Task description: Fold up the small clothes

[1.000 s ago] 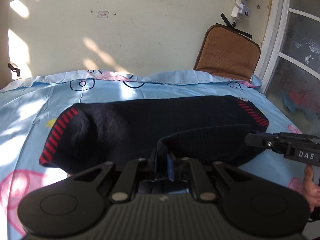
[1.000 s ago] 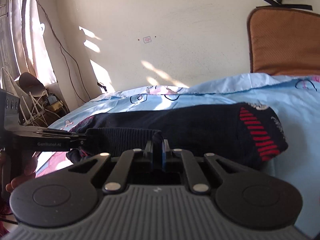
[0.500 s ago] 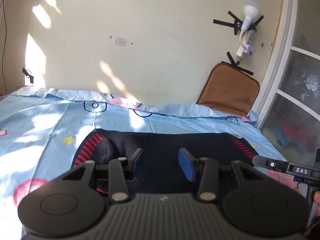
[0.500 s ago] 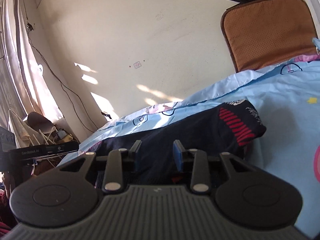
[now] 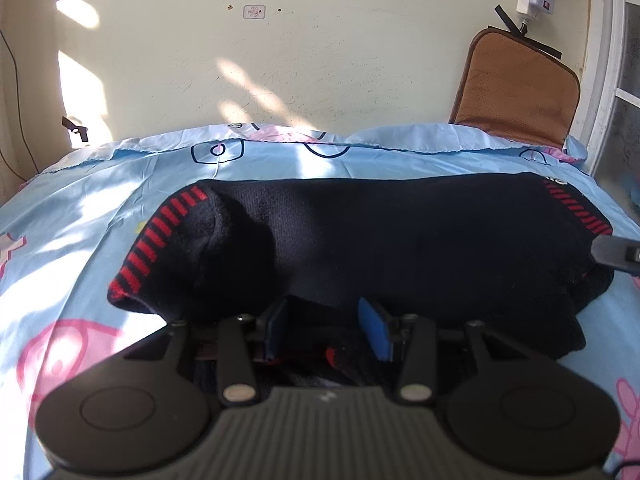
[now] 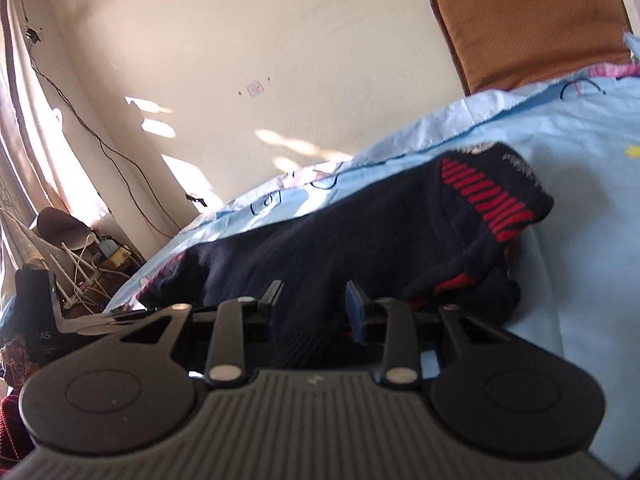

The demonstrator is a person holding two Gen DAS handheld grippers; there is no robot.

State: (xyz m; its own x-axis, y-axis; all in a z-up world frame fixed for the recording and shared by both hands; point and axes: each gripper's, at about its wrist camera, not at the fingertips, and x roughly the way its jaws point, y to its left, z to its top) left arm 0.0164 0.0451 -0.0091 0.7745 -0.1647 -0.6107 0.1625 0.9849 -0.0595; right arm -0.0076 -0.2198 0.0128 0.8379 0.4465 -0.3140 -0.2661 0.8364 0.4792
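Left claw: jaws apart and gripping nothing; they have just been opening, and the near hem of the dark garment lies loose between the blue pads, which do not press on it.
Right claw: also parted and empty-handed, its jaws having let go a moment back; dark ribbed cloth lies in the gap, unpinched.
Garment: a small navy knit with red-striped cuffs, lying flat across the bed, long side running left to right, the near edge doubled over onto the body.
Right cuff: sits near the far right end, a second red-trimmed layer tucked just below it, so that end looks bulkier.
Bed sheet: pale blue with pink cartoon prints, sunlit in patches, lying smooth around the knit.
Surroundings: cream wall behind, a brown cushion propped at the far right corner.
Step in hand: by my reading, one lengthwise fold is laid and released; the next fold should bring one cuffed end over the other.
Doing it well: draw both claws back clear of the hem before regripping, so the doubled edge is not dragged open. Pinch both layers together at one end, lift low, carry it across evenly, and square cuff on cuff before letting go.
Risk: thick knit may spring back; the bulky right end may slide.
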